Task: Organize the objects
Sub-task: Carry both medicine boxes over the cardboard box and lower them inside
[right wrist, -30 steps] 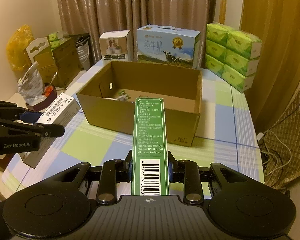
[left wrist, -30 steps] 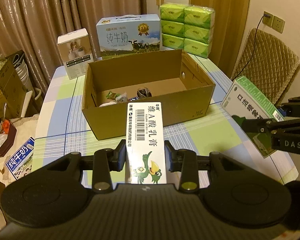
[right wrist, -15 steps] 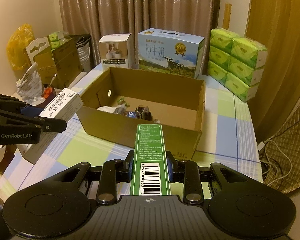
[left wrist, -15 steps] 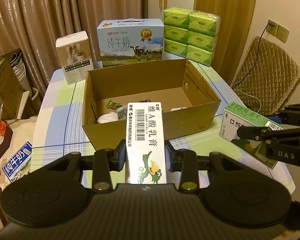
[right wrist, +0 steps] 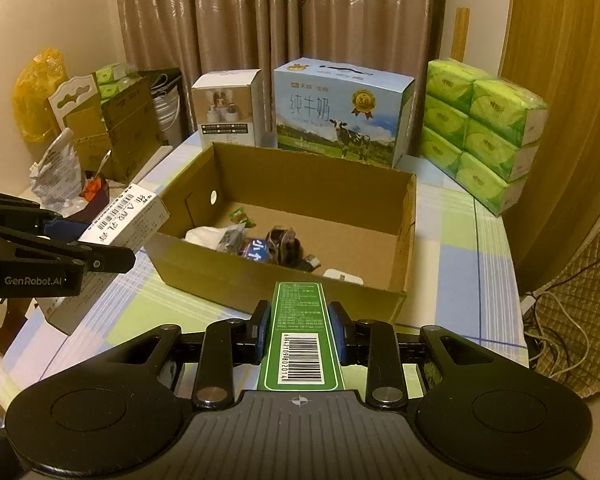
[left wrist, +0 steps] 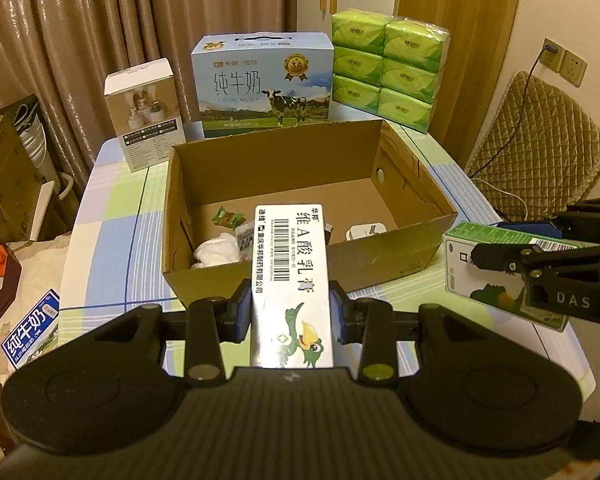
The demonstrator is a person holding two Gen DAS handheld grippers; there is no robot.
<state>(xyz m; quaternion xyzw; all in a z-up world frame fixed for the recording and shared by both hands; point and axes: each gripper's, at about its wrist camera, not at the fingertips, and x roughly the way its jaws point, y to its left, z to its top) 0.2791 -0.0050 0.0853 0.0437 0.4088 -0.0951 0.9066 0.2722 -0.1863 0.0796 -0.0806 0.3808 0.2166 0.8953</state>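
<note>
Behind the table [left wrist: 112, 216] stand a blue milk carton case [left wrist: 264, 84], a small white product box [left wrist: 146, 114] and stacked green tissue packs [right wrist: 484, 136], brown curtains [right wrist: 260, 20] beyond, quilted chair [left wrist: 540, 152] right.

Open cardboard box [left wrist: 380, 256] ahead, its top unobstructed

Small clutter [right wrist: 260, 244] fills the box floor's near-left part — the far and right floor lies bare. Behind the box stand a white carton [left wrist: 146, 114], a milk case [left wrist: 264, 84] and stacked tissue packs [left wrist: 388, 68] — a wall along the table's [left wrist: 108, 216] far edge.
</note>
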